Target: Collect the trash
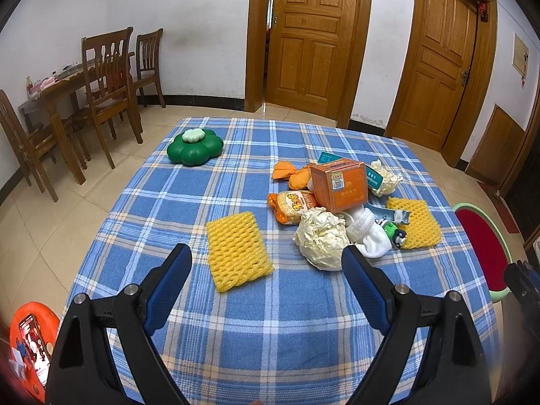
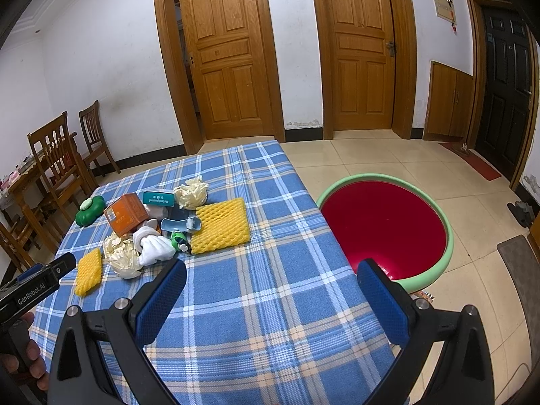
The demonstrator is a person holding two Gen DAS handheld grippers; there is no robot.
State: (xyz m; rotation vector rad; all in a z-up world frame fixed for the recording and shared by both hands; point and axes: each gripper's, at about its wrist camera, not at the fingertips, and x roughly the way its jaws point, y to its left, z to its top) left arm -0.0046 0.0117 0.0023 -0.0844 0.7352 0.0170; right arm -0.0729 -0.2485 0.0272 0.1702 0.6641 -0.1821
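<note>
A pile of trash lies on the blue plaid tablecloth [image 1: 236, 320]: an orange carton [image 1: 339, 184], a snack bag [image 1: 292, 206], crumpled cream paper [image 1: 320, 238], a white sock [image 1: 369, 238], and two yellow foam nets [image 1: 236, 251] [image 1: 415, 224]. My left gripper [image 1: 266, 256] stands open just short of the near foam net, nothing between its fingers. My right gripper [image 2: 271, 271] is open over the table's right edge, empty. The pile sits to its left, with the orange carton [image 2: 126, 214] and larger foam net [image 2: 221, 226]. A red basin with a green rim [image 2: 384, 229] stands on the floor right of the table.
A green flower-shaped cushion [image 1: 194, 146] rests at the table's far left. Wooden chairs [image 1: 108, 94] and a dining table line the left wall. An orange stool with a phone [image 1: 32, 341] stands at the lower left. A hand [image 2: 32, 361] holds the left gripper's handle.
</note>
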